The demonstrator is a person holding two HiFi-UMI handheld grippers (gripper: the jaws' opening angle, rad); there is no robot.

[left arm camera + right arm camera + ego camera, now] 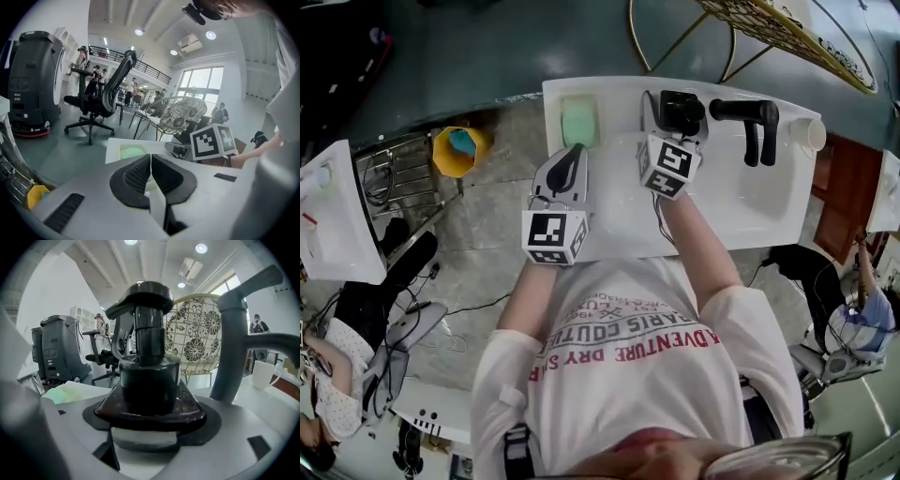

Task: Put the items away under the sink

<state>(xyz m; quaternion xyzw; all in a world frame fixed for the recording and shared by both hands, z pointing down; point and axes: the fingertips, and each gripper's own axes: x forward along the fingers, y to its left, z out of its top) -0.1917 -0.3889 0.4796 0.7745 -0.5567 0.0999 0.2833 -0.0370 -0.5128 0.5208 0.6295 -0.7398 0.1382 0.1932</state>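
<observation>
Dark-brown bottle with a black pump sits pinched in the right gripper, standing at 12 o'clock on the white sink. The jaws bear on its wide shoulder below the pump collar.

Left gripper: jaws pressed together, nothing between them. It hovers at the sink's 10 o'clock edge, with the green sponge just beyond its tips at 11 o'clock.

Step in hand, as judged: lift the bottle off the sink for stowing below.
- Raise it straight up and keep it upright; the tall pump makes it top-heavy and prone to tilting in the jaws.
- Grip the body, not the pump head, which may depress.
- Withdraw toward 6 o'clock, away from the fittings.

Obstructions: the black faucet stands just beside the bottle at 3 o'clock and is the nearest thing to strike. A white cup stands farther out at 3 o'clock. A yellow bucket sits on the floor at 9 o'clock. The space under the sink is not visible in any view.
</observation>
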